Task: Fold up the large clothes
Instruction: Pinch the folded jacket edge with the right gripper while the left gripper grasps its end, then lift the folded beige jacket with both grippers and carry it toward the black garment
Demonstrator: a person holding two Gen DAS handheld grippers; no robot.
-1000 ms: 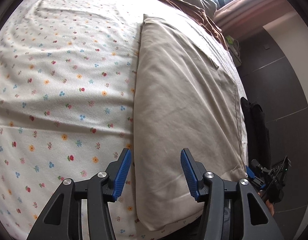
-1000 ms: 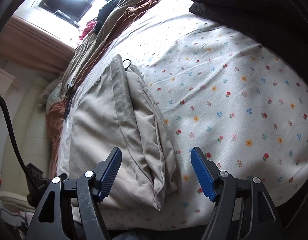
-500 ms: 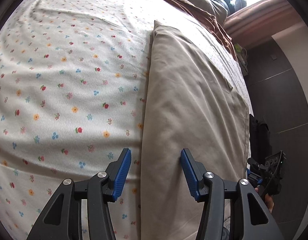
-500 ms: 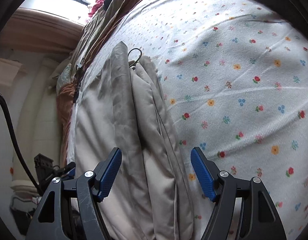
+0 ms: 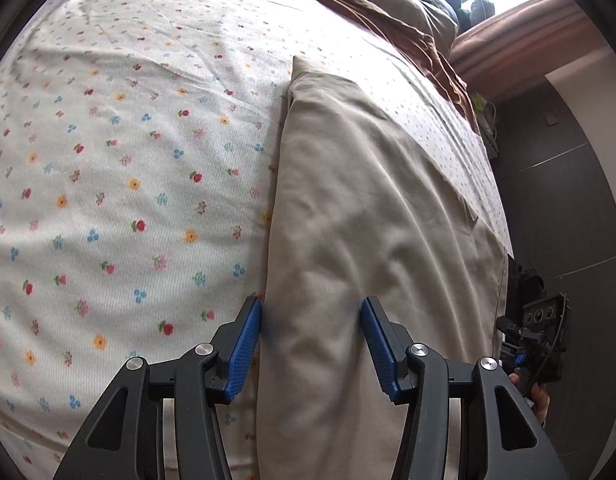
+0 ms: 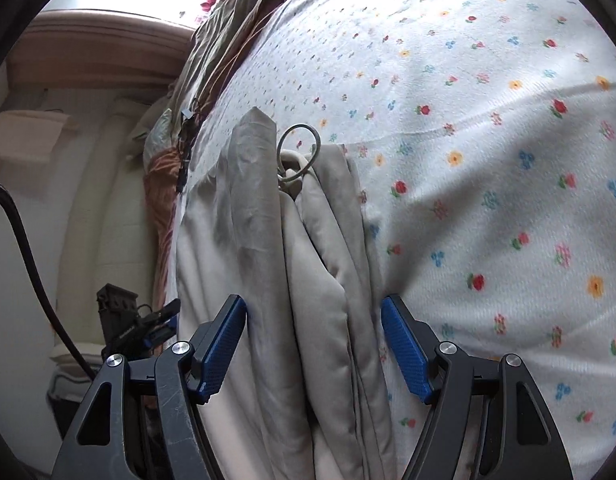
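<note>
You're lining up both grippers, left gripper (image 5: pixel 311 344) and right gripper (image 6: pixel 313 346), jaws apart and empty, over the beige garment (image 5: pixel 367 208); next you're pinching its long folded edge.

one beige garment (image 5: pixel 371 216), two grippers (image 5: pixel 311 340) (image 6: pixel 313 346)

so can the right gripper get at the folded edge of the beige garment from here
Probably yes. The right gripper hangs open right over the stacked folds of the beige garment, its pads either side of them, and nothing lies between. The drawcord loop sits farther off, clear of it.
</note>
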